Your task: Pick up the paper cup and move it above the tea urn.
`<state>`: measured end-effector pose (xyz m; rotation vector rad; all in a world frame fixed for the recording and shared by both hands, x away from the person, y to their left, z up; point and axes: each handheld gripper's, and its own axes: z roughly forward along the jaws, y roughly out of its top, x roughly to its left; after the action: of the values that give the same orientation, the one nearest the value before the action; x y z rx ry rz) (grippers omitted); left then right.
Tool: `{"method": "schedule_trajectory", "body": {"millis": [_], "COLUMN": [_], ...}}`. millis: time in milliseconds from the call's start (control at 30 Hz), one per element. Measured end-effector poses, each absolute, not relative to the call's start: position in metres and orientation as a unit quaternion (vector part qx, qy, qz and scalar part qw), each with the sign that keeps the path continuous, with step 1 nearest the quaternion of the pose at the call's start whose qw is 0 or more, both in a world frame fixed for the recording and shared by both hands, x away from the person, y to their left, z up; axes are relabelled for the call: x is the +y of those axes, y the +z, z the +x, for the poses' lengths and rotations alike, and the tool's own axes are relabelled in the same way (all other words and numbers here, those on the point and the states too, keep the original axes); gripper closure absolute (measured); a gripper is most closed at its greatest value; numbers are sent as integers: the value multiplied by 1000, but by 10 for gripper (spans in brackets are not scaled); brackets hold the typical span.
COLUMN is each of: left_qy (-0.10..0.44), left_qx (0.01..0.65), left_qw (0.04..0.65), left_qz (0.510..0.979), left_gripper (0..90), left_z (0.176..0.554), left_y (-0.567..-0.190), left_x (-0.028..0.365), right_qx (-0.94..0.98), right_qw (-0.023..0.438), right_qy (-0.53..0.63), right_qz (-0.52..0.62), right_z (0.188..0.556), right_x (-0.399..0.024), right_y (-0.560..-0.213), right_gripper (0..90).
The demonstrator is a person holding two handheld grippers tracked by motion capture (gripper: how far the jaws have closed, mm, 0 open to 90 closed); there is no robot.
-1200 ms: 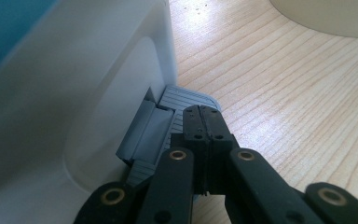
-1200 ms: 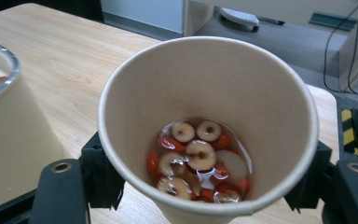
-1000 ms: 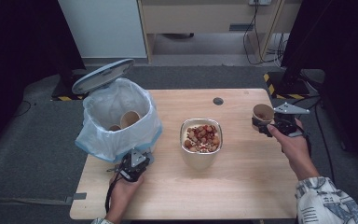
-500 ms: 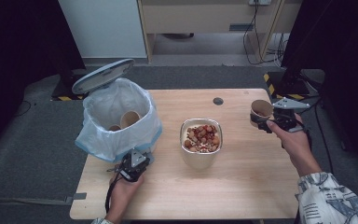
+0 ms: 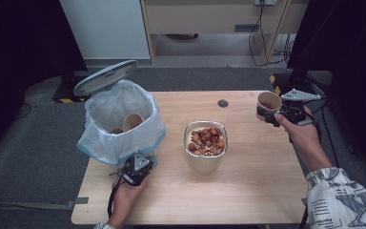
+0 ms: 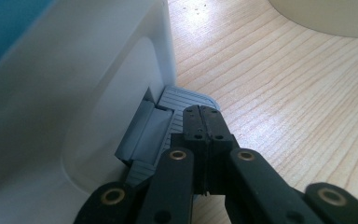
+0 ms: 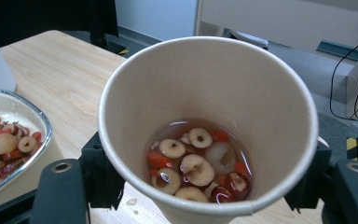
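Right claw (image 5: 272, 116) clamped on a paper cup (image 5: 268, 104), held off the tabletop (image 5: 248, 191) at the far right edge; inside the cup (image 7: 208, 135), a little liquid with sliced dried fruit and red bits. Left claw (image 5: 140, 164) closed with nothing between its jaws, tips (image 6: 204, 122) pressing on the grey pedal (image 6: 168, 123) of the white pedal bin (image 5: 121, 121), lid (image 5: 105, 77) tipped up, blue-edged liner open, two used paper cups (image 5: 128, 123) already inside.

Likely step: carrying the cup over to empty its contents, probably into the metal bowl (image 5: 206, 151) mid-tabletop, already heaped with the same fruit pieces. Best done by keeping the cup upright and level during the carry, grip firm but not crushing the thin wall, then tipping slowly right over the bowl's middle to avoid splashing over the rim. Afterwards, presumably, cup into the bin; so pedal pressure to be kept steady.

Around: a small dark round disc (image 5: 223, 103) on the far tabletop, cables and cabinets beyond. Nothing standing between cup and bowl; bowl nearly full, so overflow a risk.
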<state>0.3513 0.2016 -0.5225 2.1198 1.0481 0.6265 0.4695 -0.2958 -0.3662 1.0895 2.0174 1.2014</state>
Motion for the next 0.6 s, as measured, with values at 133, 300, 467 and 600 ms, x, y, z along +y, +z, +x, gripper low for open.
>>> {"method": "schedule_trajectory", "body": {"millis": [133, 300, 467, 600], "left_qy": [241, 241, 241, 240], "left_qx": [403, 403, 402, 402], "left_qw": [341, 341, 341, 340], "left_qz": [815, 815, 815, 816], "left_gripper": [891, 891, 891, 891], "left_z": [351, 351, 351, 351], "left_y": [-522, -523, -523, -522], "left_x": [202, 201, 201, 201], "right_qx": [747, 738, 734, 725], "right_qw": [278, 283, 284, 286], "right_qy": [444, 449, 449, 451], "right_qz": [409, 417, 422, 434], "right_z": [473, 474, 475, 476], "right_x": [-296, -296, -294, -290], "right_y": [-361, -354, -350, -346], "right_gripper": [297, 297, 297, 296]}}
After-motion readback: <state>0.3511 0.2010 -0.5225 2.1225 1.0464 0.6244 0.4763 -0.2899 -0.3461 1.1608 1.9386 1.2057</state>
